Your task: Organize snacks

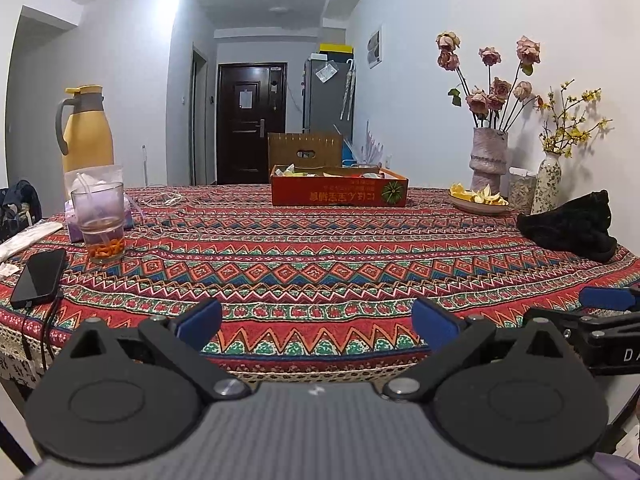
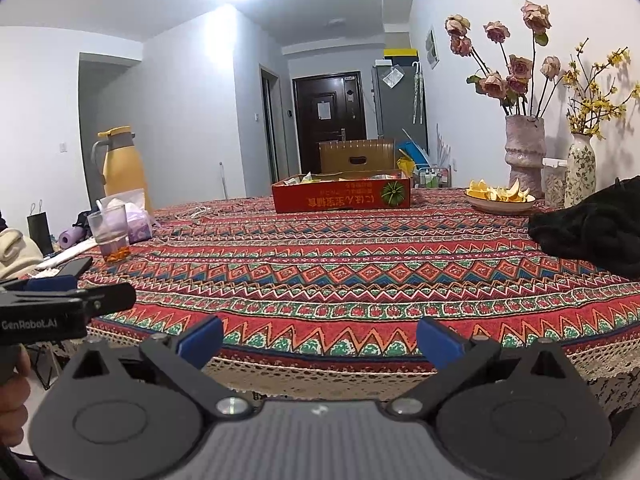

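Blue fingertips (image 1: 200,322) of the left gripper (image 1: 316,322) spread wide, nothing between them, hovering over the near edge of the patterned tablecloth (image 1: 320,256). Same on the right gripper (image 2: 320,338): blue fingertips (image 2: 202,338) far apart, empty, poised just short of the table's lace-trimmed edge. Both held level, aimed straight across the table toward the far end.

Partly cut off: only a blue tip and black linkage of the right gripper at the right border of the left wrist view; only the left gripper's side and a sliver of the hand (image 2: 12,396) gripping it at the left border of the right wrist view. Hard to tell from those slivers how wide either stands, though each one's own camera settles it.

Well beyond the fingers, at the far end of the table, a shallow red cardboard box (image 1: 339,190) with snacks inside, long side running left to right, broadside to both cameras, printed text upside down. Contents mostly hidden by the box wall; only pale and yellow packet tops showing, too small to identify.

To the left: a glass (image 1: 100,220) with orange bits at the bottom, a yellow jug (image 1: 86,128) behind it, a black phone (image 1: 40,278) near the edge. To the right: a plate of peels (image 1: 478,198), a vase of dried roses (image 1: 489,160), a black cloth heap (image 1: 570,226).
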A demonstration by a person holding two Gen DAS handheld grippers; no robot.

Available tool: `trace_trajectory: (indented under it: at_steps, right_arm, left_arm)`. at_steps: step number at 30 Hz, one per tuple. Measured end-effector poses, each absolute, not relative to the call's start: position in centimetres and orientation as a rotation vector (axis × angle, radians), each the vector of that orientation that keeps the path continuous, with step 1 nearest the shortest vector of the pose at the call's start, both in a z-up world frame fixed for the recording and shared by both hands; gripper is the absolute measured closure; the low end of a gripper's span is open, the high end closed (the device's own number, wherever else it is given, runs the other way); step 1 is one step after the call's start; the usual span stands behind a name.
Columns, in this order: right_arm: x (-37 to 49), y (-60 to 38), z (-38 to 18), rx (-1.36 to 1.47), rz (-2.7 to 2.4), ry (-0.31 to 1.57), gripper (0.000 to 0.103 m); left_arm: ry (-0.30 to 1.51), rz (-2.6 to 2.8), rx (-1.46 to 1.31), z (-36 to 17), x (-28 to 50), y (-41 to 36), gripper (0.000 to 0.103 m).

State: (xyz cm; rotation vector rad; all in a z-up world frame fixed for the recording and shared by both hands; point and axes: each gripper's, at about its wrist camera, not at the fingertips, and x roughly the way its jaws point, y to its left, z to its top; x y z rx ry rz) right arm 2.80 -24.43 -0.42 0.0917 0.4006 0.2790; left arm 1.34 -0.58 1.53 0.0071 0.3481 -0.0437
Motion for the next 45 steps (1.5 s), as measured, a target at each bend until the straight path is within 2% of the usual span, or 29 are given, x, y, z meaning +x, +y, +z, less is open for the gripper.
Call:
trace_trajectory:
  at_steps: [45]
  right_arm:
    - [3.19,-24.46,-0.52,0.099,0.268,0.404,0.000]
  left_arm:
    - [0.350,-0.051,0.013,1.54,1.34,-0.42,0.000]
